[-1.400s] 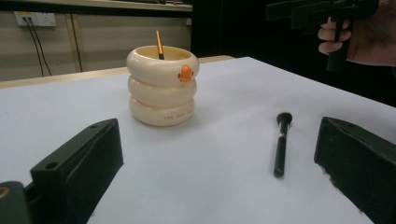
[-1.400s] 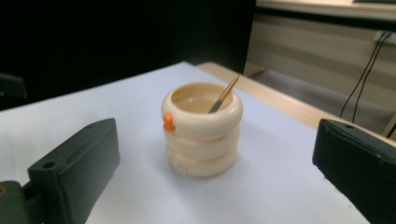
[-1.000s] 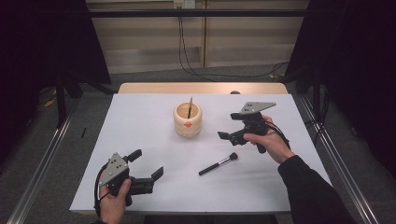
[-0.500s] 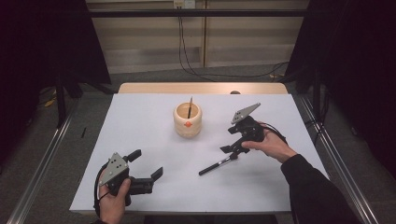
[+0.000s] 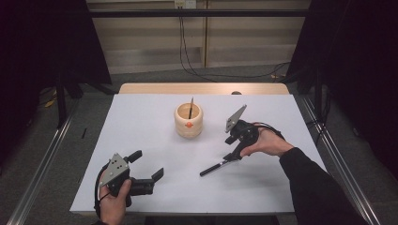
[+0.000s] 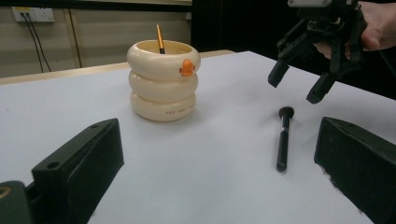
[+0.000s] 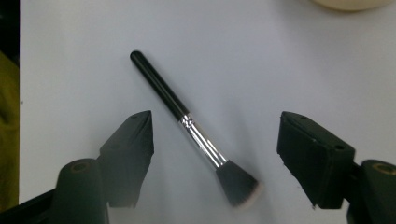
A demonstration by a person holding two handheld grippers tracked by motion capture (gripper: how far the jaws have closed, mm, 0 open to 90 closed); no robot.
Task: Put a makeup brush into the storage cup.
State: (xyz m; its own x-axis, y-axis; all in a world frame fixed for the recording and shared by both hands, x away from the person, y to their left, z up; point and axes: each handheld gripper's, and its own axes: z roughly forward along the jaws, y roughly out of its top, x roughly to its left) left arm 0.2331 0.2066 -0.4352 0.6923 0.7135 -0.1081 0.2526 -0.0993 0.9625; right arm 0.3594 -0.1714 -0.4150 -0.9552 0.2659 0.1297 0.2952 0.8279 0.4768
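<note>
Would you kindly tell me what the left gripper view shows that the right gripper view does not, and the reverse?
The left gripper view alone gives the whole ringed holder with its orange duck mark, the pencil standing in it, and the right gripper from outside, above the brush. The right gripper view alone gives the brush's silver collar and bristle head from above, lying untouched between open jaws. Both share the brush and the white table.

Glossy black brush handle [image 7: 159, 87], shiny metal ferrule [image 7: 203, 142]

Black brush [image 7: 187, 123], silver ferrule; cream holder [image 5: 188, 121], orange dot; white table [image 5: 141, 122].
</note>
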